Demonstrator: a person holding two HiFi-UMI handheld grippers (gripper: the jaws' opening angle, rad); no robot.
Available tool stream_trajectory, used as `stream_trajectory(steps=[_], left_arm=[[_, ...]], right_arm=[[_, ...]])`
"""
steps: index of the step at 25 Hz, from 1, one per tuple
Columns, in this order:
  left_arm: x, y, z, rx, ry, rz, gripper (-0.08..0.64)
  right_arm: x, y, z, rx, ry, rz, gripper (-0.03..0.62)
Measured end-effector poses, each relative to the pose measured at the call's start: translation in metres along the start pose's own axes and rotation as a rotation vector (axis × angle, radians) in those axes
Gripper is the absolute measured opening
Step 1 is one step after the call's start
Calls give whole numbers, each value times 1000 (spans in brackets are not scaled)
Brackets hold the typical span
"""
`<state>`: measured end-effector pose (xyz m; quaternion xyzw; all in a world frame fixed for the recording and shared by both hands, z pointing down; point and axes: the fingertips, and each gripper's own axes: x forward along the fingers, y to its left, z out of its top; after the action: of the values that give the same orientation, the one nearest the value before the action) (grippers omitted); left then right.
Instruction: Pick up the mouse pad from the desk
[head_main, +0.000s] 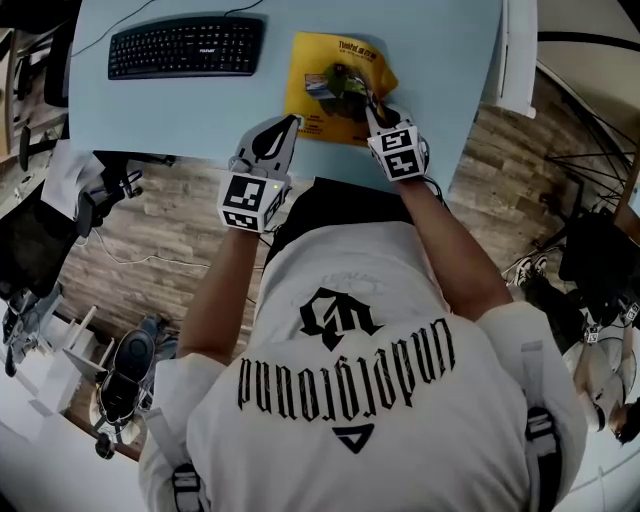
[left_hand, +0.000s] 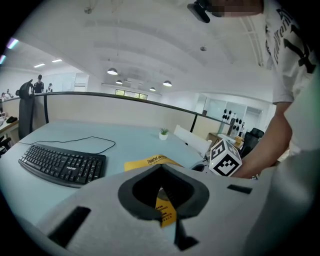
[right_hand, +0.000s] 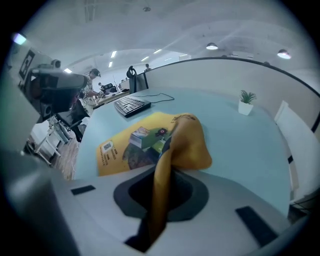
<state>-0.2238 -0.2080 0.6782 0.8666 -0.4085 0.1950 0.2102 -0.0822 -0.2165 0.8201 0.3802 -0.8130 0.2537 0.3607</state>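
Two grippers work the near edge of the yellow mouse pad (head_main: 325, 85), which lies on the pale blue surface (head_main: 440, 60) to the right of a black keyboard (head_main: 186, 46). The right gripper (head_main: 375, 112) has its fingers clamped on a raised fold of the pad. The left gripper (head_main: 292, 122) has its fingers pinched on the pad's near left corner

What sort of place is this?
Probably an open-plan office: pale blue desk with a black computer keyboard and yellow printed mouse pad, a beige desk partition, round ceiling lights.
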Motion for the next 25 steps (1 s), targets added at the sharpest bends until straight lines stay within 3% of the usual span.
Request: stream_trajectory(steps=[18, 25], left_arm=[[-79, -14, 28, 16, -133, 43, 8], [-110, -29, 38, 73, -179, 31, 8]], right_arm=[[-84, 46, 66, -17, -190, 61, 23], [-128, 72, 87, -26, -280, 81, 23]])
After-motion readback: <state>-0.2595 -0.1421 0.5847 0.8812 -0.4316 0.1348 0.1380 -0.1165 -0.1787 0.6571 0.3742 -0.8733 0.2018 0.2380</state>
